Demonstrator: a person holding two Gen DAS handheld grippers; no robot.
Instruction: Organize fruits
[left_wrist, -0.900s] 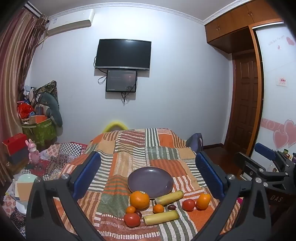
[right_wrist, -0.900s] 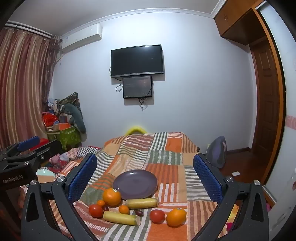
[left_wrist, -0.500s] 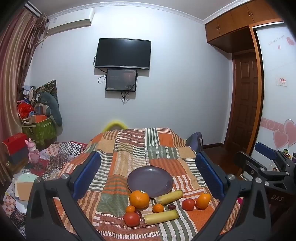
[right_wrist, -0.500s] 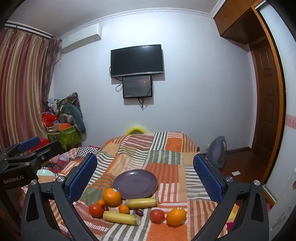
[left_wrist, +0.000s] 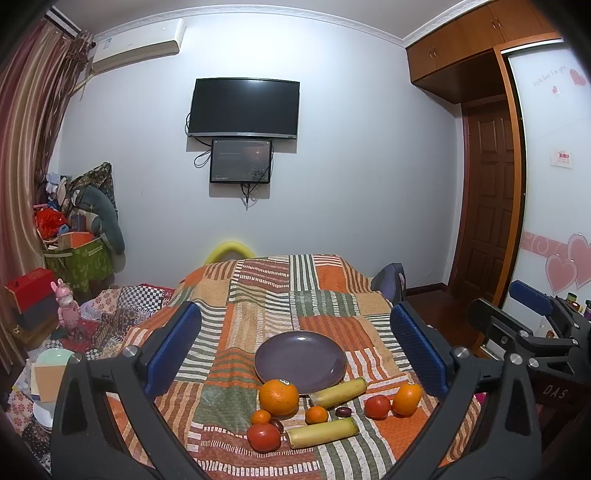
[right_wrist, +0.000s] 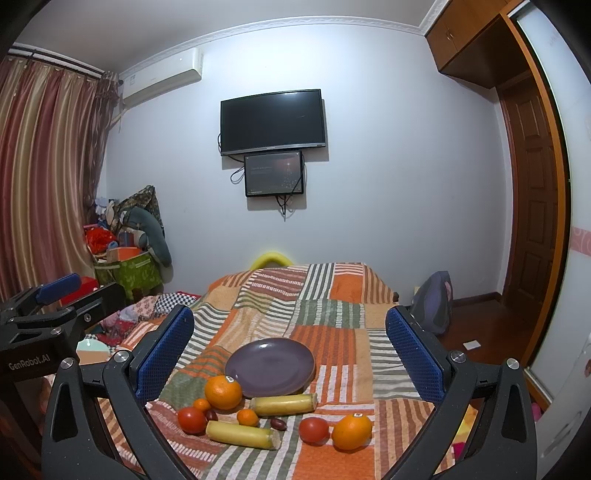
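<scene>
Nothing has moved since the earlier frame: left gripper (left_wrist: 295, 347) and right gripper (right_wrist: 290, 343) hover fully open, empty, above fruit lying on the bed's quilt (left_wrist: 258, 295) beside the purple plate (left_wrist: 300, 356) (still bare); start with the large orange (left_wrist: 278, 397), touching its rim

A plate (right_wrist: 269, 365) lay on the patchwork cloth (right_wrist: 332, 314). At its seven o'clock a large orange (right_wrist: 223, 391) touched the rim, and a banana (right_wrist: 283, 403) lay crosswise at six. Nearer the camera sat a second banana (right_wrist: 242, 434), with a tomato (right_wrist: 191, 420) at its nine o'clock. At the plate's five o'clock another tomato (right_wrist: 313, 429) sat just left of a second orange (right_wrist: 351, 431). Behind the cloth, on the wall at twelve, hung a television (right_wrist: 273, 121).
</scene>
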